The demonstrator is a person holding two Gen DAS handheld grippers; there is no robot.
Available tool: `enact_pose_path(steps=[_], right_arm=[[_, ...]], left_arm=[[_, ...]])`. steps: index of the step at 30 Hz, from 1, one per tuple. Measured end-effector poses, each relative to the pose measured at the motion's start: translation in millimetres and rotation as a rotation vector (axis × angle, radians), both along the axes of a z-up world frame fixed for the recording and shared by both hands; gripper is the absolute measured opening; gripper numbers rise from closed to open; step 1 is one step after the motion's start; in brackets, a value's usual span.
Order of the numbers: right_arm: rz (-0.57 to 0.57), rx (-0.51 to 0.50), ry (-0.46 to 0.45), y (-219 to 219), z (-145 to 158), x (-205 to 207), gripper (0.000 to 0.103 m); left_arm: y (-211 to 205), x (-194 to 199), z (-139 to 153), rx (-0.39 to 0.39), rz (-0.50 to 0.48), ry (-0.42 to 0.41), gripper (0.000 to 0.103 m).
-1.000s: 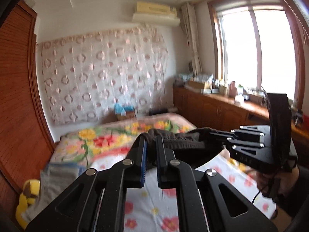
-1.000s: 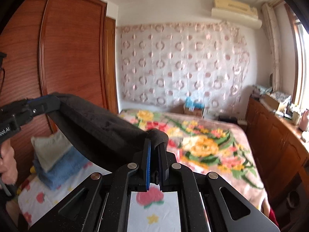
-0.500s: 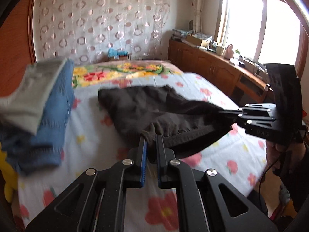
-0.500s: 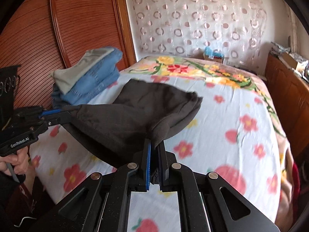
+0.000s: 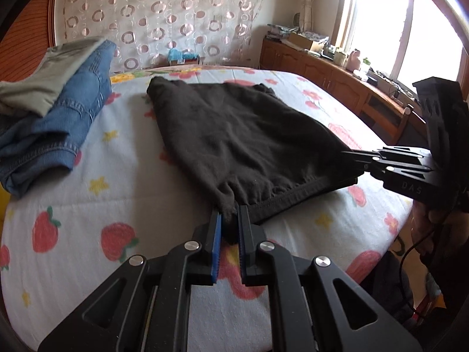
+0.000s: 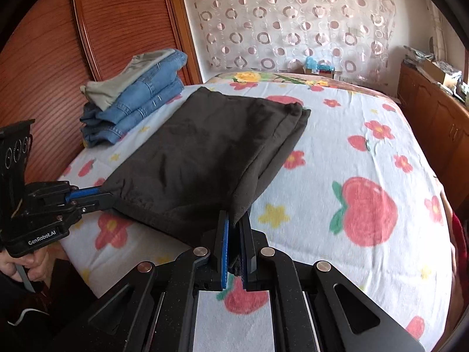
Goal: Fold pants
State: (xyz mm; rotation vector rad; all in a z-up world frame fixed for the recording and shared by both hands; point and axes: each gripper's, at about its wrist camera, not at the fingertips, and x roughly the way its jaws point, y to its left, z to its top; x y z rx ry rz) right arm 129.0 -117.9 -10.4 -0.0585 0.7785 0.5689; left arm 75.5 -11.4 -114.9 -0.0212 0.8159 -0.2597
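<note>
Dark brown pants (image 5: 240, 135) lie spread and doubled over on the flowered bed sheet (image 5: 88, 211), with the waistband toward me. My left gripper (image 5: 228, 220) is shut on the near left corner of the pants. My right gripper (image 6: 236, 220) is shut on the near right corner of the pants (image 6: 205, 149). The right gripper also shows in the left wrist view (image 5: 351, 155), and the left gripper in the right wrist view (image 6: 102, 195), each pinching the cloth edge just above the bed.
A stack of folded jeans with a grey garment on top (image 6: 137, 94) sits at the bed's left side by the wooden wardrobe (image 6: 58, 58). Wooden cabinets (image 5: 337, 85) run along the right under the window. The bed's near edge (image 6: 96, 264) is close.
Both grippers have lowered and tipped forward with the pants. The pants went from hanging in the air to lying spread flat on the bed.
</note>
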Motion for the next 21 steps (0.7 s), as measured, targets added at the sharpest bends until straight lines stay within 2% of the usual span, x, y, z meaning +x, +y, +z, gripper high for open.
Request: enact_pose_path(steps=[21], right_arm=[[-0.021,0.043,-0.006,-4,-27,-6,0.006]], left_arm=[[9,0,-5,-0.045,0.011,0.015,0.012]])
